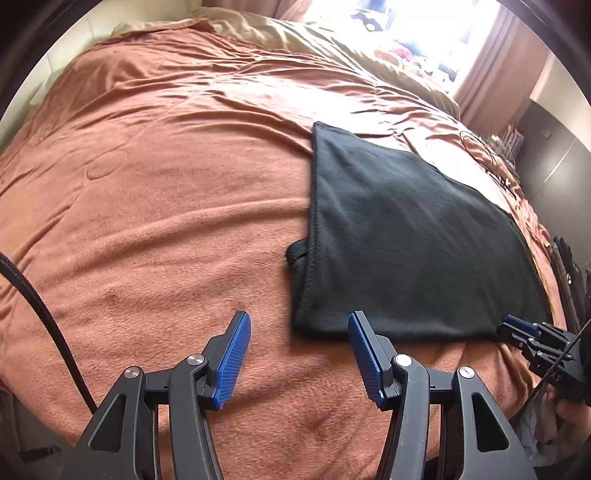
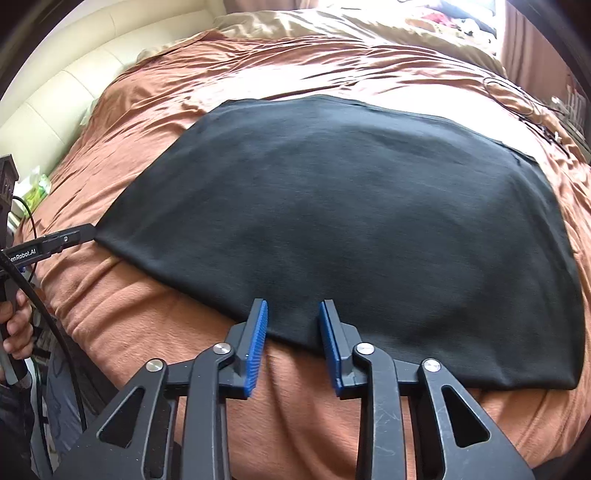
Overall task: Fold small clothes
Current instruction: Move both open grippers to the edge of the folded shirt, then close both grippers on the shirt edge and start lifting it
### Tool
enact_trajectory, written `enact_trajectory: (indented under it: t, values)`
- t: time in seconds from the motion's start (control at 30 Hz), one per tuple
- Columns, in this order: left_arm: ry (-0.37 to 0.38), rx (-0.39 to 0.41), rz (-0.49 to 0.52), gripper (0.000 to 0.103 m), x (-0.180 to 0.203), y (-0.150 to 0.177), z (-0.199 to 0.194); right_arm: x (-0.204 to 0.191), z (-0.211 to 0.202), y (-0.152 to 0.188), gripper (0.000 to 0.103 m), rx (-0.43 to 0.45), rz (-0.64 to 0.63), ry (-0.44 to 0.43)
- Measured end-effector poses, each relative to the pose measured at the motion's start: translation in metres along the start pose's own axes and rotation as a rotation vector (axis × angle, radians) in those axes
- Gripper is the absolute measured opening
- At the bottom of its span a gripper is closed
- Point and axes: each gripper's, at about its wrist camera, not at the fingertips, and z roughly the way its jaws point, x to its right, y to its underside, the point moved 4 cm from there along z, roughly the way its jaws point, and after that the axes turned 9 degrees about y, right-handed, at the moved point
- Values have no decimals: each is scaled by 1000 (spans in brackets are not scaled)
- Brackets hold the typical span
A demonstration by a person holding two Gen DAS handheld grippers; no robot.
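A black garment (image 1: 406, 236) lies flat, folded to a rough rectangle, on the orange-brown blanket (image 1: 166, 184); a small flap sticks out of its left edge. My left gripper (image 1: 299, 319) hangs open just above the garment's near left corner, with nothing between its blue pads (image 1: 232, 358). In the right wrist view the garment (image 2: 332, 206) fills the middle. My right gripper (image 2: 293, 304) stands open over its near edge, and the cloth lies flat beneath the gap. Each gripper also shows in the other's view: the right gripper (image 1: 517, 330) at the near right corner, the left gripper (image 2: 85, 232) at the left corner.
The blanket (image 2: 295, 406) covers a wide bed. Beige bedding (image 1: 295, 33) lies at the far end under a bright window with curtains (image 1: 491, 62). A cream headboard (image 2: 55, 99) runs along the left. Thin cables (image 2: 524, 107) lie on the bed's far right. A hand (image 2: 14, 328) holds the left tool.
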Motion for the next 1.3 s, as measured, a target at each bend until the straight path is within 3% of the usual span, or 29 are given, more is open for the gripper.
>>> enact_trajectory:
  t: [0.23,0.4,0.6,0.7,0.77,0.83,1.3]
  values:
    - [55,18,-31,56,-9,4,-4,-1,-2,3,25,1,1,-15]
    - [93,-2,-47,47,-7,3,6,6,-7,1,25,9,44,-45]
    - [123,-16,-91,43,-7,0,18,14,-5,-4,14,12,77,-50]
    - [136,-20,-117,31,-10,-4,21,12,3,-6,13,-7,73,-53]
    - [129,-24,-122,16,-12,-6,23,12,7,-11,13,-16,70,-49]
    - [132,-26,-125,11,-11,-6,23,13,11,-18,13,-19,76,-49]
    - [126,-7,-151,9,-15,-5,21,36,51,-78,13,-37,123,21]
